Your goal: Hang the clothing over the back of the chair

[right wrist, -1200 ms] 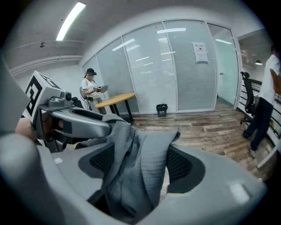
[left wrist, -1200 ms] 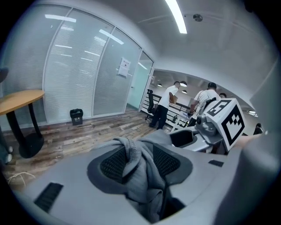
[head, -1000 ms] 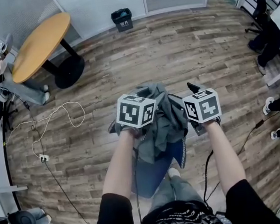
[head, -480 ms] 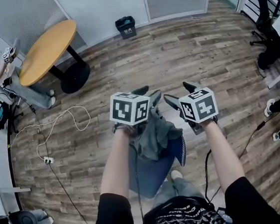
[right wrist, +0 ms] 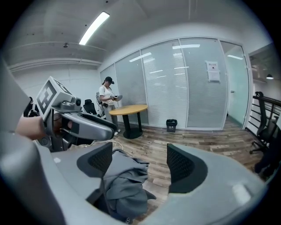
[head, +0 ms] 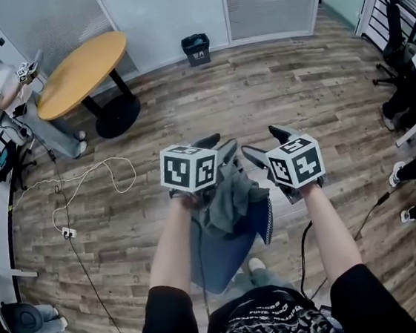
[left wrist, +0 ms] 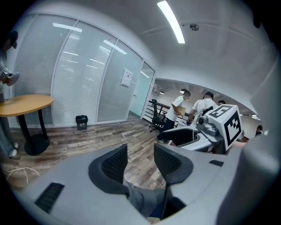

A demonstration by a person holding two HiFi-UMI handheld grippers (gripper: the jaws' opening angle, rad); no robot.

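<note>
A grey garment [head: 230,197] lies bunched over the back of a blue chair [head: 217,262], just below my hands. My left gripper [head: 218,146] hovers above the garment's left part, jaws open with bare floor showing between them. In the left gripper view the left gripper [left wrist: 140,160] has the grey cloth [left wrist: 141,198] below its jaws, not pressed by the pads. My right gripper [head: 265,140] hangs above the garment's right side, wide open and empty. In the right gripper view the right gripper [right wrist: 140,165] looks over the garment [right wrist: 125,184], which sits under its left jaw.
A round wooden table [head: 81,64] stands at the far left with a seated person [head: 5,88] beside it. A black bin [head: 196,49] is by the glass wall. A white cable [head: 83,187] trails over the wood floor. Office chairs [head: 400,80] and people's legs are at the right.
Both grippers have lifted up and away from the garment. The garment, bunched up at the jaws a second ago, now rests lower on the chair back.
</note>
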